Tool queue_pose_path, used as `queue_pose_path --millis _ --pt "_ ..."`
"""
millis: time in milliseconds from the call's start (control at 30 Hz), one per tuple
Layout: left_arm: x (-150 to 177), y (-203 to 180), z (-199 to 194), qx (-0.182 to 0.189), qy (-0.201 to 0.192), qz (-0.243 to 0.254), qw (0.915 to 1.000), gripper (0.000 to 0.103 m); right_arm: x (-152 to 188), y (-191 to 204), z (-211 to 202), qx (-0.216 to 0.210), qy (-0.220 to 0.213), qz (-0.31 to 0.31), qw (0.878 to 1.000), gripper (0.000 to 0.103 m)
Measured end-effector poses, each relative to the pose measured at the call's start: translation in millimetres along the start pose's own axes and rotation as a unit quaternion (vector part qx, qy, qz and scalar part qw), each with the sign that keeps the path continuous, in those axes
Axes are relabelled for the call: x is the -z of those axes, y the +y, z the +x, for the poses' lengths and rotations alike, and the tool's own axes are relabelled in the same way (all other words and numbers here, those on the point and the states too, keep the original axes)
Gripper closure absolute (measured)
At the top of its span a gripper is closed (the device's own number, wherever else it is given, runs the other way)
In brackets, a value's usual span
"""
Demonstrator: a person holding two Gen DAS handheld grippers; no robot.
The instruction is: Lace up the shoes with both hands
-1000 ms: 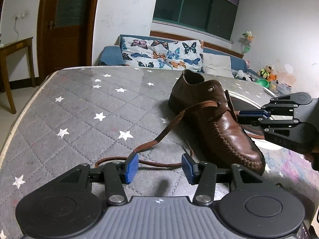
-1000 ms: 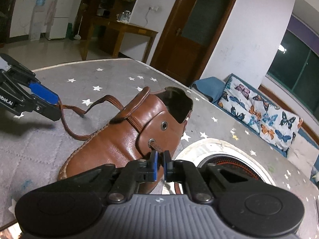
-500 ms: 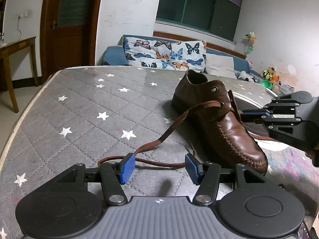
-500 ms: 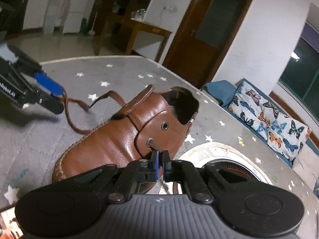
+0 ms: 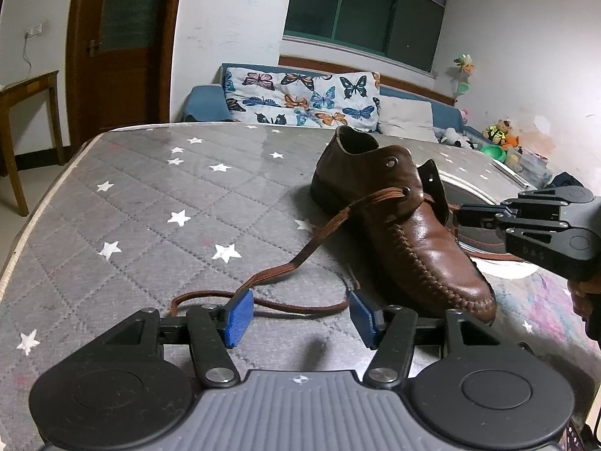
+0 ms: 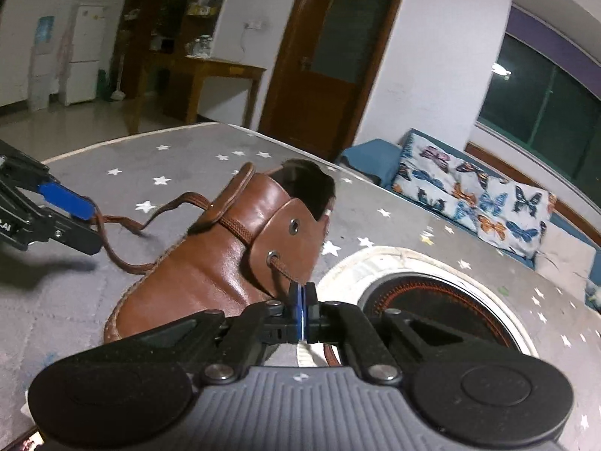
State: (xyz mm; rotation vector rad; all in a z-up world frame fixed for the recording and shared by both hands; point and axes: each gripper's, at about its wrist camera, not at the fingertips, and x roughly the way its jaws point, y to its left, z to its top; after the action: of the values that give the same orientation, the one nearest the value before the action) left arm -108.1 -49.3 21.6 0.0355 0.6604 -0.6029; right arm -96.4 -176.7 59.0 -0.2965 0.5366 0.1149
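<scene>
Pinching braided lace | right hand-held gripper | glossy leather shoe

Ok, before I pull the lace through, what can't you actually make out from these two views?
- Right wrist view: how much shoelace sits between the shut right gripper pads; the fingers cover it.
- Left wrist view: the shoe hides its far-side eyelets and the right gripper's tips.
- Left wrist view: the left gripper stands open over the lace; touching or above, cannot tell.
- Both views: the lace's free ends.
</scene>
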Motion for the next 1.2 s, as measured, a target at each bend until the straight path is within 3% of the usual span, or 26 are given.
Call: queue_pose_path --millis 233,567,767,867,967,1033,1200 --pt "0.8 -5.2 0.4 0.011 0.005 0.011 0.9999 0.043 5.0 -12.3 -6.0 0.026 -0.001 0.020 0.999 0.103" --pt "-0.4 -36.2 10.3 0.044 0.005 0.114 0.9925 0.043 14.8 -11.8 -8.4 0.044 0.010 0.019 0.999 0.103" --pt "-0.8 -41.4 34.2 0.064 0.033 0.145 0.9867 0.045 11.6 -13.2 -10.1 0.044 0.006 0.020 0.999 0.103" --pt "2.5 -40.2 37.2 0.071 0.036 0.157 0.9843 0.049 10.0 -14.3 -12.3 0.046 0.002 0.022 0.999 0.103" --pt "2.8 -39.0 37.4 0.073 0.036 0.157 0.9842 0.060 10.1 -14.2 -13.1 0.051 0.000 0.020 0.998 0.103" --pt "3.1 -38.3 37.0 0.070 0.034 0.155 0.9849 0.073 12.0 -13.2 -13.8 0.061 -0.001 0.018 0.998 0.103" --pt "2.2 -37.9 36.5 0.064 0.031 0.150 0.9861 0.081 12.3 -18.9 -14.8 0.069 -0.002 0.028 0.997 0.103"
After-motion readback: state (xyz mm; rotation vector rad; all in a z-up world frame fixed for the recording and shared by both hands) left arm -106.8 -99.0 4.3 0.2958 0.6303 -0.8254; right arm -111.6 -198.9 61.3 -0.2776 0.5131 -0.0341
